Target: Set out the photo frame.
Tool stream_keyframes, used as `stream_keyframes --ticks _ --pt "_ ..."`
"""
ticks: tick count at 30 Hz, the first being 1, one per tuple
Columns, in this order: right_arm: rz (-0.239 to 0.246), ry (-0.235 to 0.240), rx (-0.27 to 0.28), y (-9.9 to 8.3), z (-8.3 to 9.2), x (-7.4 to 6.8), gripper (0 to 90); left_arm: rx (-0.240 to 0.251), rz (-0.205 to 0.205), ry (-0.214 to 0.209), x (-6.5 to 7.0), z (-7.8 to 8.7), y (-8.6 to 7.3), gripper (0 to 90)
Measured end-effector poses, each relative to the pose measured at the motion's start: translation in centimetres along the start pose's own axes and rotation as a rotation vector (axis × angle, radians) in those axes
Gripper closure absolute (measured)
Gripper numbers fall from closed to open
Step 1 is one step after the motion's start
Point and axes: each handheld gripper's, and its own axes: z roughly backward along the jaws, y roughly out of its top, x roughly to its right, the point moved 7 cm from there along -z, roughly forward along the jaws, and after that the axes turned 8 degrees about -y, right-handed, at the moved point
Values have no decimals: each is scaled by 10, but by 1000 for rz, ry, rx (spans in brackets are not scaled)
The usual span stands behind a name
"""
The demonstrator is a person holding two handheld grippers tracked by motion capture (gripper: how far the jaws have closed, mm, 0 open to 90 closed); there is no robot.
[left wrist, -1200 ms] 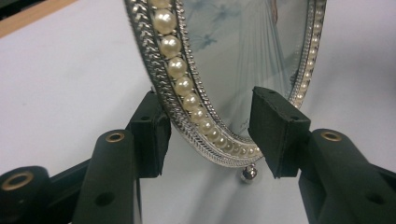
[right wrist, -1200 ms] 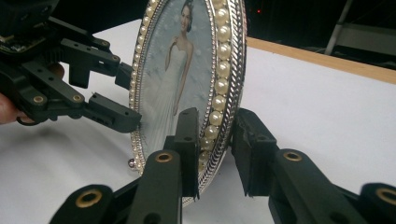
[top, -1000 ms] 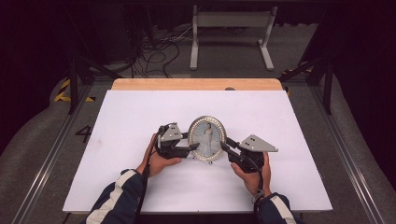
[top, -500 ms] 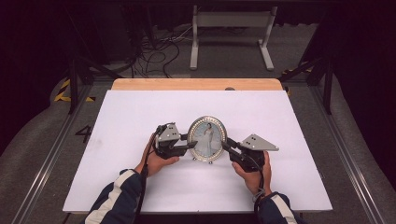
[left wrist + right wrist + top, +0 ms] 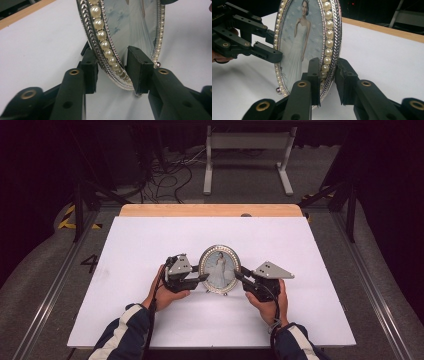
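An oval silver photo frame [image 5: 219,267] edged with pearls stands upright on the white table [image 5: 150,245]; it holds a picture of a figure in a white dress. My left gripper [image 5: 204,274] has the frame's [image 5: 110,53] left rim between its jaws. Those jaws have just been opening, and a thin gap shows at the front pad [image 5: 136,67]. My right gripper [image 5: 237,274] is shut on the opposite rim, one pad on the pearls [image 5: 327,60] and one behind. The right gripper view has the left gripper [image 5: 275,45] at the frame's [image 5: 297,50] far side.
A wooden strip [image 5: 210,210] runs along the table's far edge. Beyond it on the floor are a grey metal stand [image 5: 247,150] and loose cables [image 5: 170,175]. Bare white table lies on both sides of the hands.
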Motion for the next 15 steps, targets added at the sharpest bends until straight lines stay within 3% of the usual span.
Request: stream_keyframes --ticks 5,15 --pt "-5 -1 2 0 0 1 708 29 -10 9 0 6 5 558" --pt "-4 -9 15 3 2 1 748 56 1 17 -4 16 8 680"
